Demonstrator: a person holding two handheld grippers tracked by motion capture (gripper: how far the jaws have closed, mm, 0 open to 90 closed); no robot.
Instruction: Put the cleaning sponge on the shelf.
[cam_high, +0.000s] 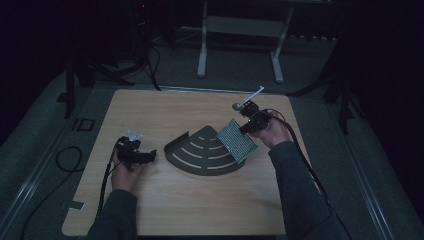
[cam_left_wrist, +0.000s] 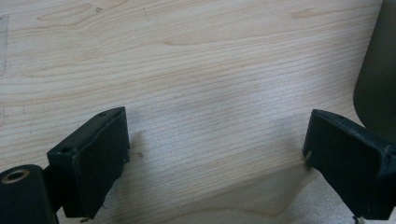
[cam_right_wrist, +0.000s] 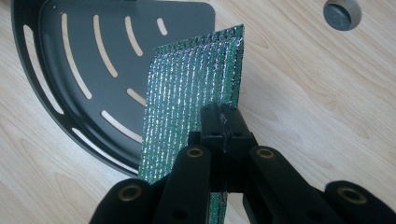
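Pouch (cam_right_wrist: 194, 88) looks v. light, thin, floppy foil w/ a slick face; best pinched at the sealed edge, not mid-panel. Right tongs (cam_right_wrist: 223, 126) are clamped tight on its near edge, holding it tilted above the tray (cam_high: 197, 165) rim, partly over the worktop (cam_high: 200, 210). Left tongs (cam_left_wrist: 215, 154) gape wide w/ nothing between, resting on wood just beside the tray, apart from the pouch.

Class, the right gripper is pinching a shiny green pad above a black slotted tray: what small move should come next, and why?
Probably lower the pad flat onto the tray: the right gripper holds it by one edge, tilted above the tray's corner, not yet resting inside.
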